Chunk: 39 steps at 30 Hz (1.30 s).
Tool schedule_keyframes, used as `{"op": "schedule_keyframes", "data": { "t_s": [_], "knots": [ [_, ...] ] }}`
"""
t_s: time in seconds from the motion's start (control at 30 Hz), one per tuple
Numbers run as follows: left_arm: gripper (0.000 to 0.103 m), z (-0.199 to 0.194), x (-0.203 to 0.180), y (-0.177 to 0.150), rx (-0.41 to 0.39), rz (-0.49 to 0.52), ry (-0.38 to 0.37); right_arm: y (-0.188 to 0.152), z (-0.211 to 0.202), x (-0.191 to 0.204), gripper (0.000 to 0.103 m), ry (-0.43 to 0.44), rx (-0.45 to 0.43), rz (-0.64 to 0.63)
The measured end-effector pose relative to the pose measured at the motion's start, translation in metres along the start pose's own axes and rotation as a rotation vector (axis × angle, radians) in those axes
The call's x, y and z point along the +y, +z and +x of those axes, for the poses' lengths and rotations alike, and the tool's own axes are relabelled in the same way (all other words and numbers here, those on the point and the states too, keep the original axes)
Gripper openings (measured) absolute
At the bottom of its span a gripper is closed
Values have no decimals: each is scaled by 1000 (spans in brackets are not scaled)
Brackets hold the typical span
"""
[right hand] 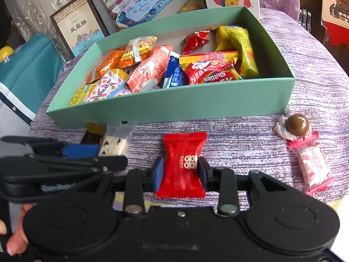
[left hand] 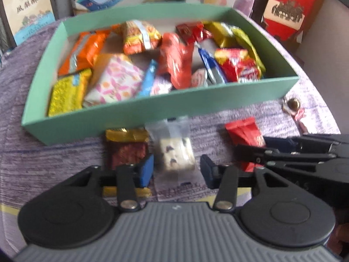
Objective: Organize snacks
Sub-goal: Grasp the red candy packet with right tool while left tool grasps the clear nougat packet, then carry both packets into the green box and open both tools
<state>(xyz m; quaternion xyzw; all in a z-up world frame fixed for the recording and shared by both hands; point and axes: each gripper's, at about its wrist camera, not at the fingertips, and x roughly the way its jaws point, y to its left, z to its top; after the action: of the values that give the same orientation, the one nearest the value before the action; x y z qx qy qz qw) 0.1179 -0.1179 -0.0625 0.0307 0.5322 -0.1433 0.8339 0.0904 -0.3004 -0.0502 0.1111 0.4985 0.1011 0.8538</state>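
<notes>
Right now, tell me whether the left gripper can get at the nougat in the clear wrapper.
Probably yes. The left gripper already has the nougat between its open fingers, with nothing covering it; the gold-and-brown snack lies close beside it.

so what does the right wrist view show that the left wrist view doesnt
Only the right wrist view: the right gripper shut on the red candy, the whole pink wrapped candy, and a teal bag.

Only the left wrist view: the left gripper with its pads either side of the nougat bar, not visibly pressing it.

Both: the green box of snacks, the brown ball, the purple cloth.
</notes>
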Motion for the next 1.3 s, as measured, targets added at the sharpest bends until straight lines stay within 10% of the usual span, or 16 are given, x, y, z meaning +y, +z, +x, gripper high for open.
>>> {"op": "schedule_keyframes", "data": {
  "t_s": [0.87,1.3],
  "knots": [
    [31,-61,-7,-2,-118,23,-85,9,-53,-6,33,53,-88,96],
    [31,-76,-5,60,-229,58,-64,66,-62,-18,33,56,-184,115]
  ]
}}
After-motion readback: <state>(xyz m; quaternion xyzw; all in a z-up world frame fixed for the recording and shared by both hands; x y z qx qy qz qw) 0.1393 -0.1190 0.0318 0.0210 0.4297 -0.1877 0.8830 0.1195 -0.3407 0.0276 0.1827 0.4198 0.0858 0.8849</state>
